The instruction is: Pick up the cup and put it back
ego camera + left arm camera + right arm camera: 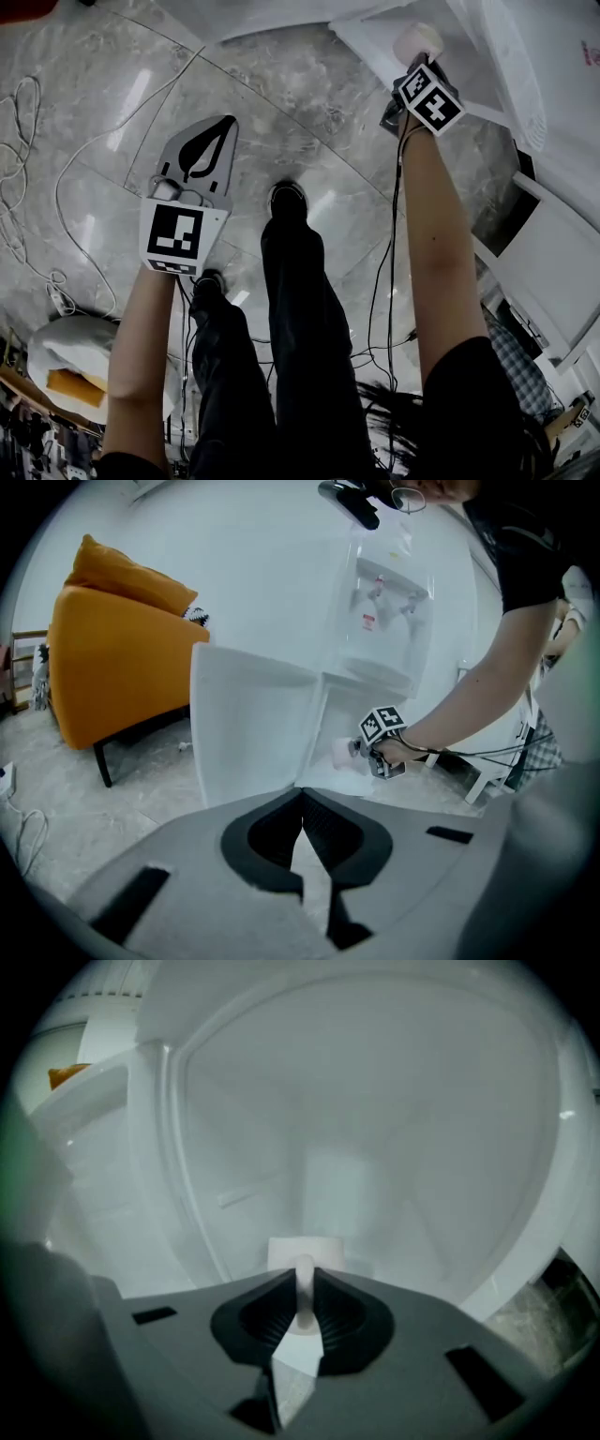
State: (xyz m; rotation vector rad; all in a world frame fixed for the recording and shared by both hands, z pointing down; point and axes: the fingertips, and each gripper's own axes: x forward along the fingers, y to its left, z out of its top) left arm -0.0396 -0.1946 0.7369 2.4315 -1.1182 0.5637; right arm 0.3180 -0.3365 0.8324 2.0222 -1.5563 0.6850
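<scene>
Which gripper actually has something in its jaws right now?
The right gripper: its jaws pinch the wall of the white cup. The left gripper has its jaws together with nothing between them.

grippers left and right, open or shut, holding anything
left gripper: shut, nothing between its jaws
right gripper: shut on the cup

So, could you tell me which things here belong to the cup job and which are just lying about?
In the job:
- white cup, pinched by its wall
- right gripper, shut on it

Lying about:
- orange armchair
- water dispenser
- left gripper, shut, empty, aimed at the floor
</scene>
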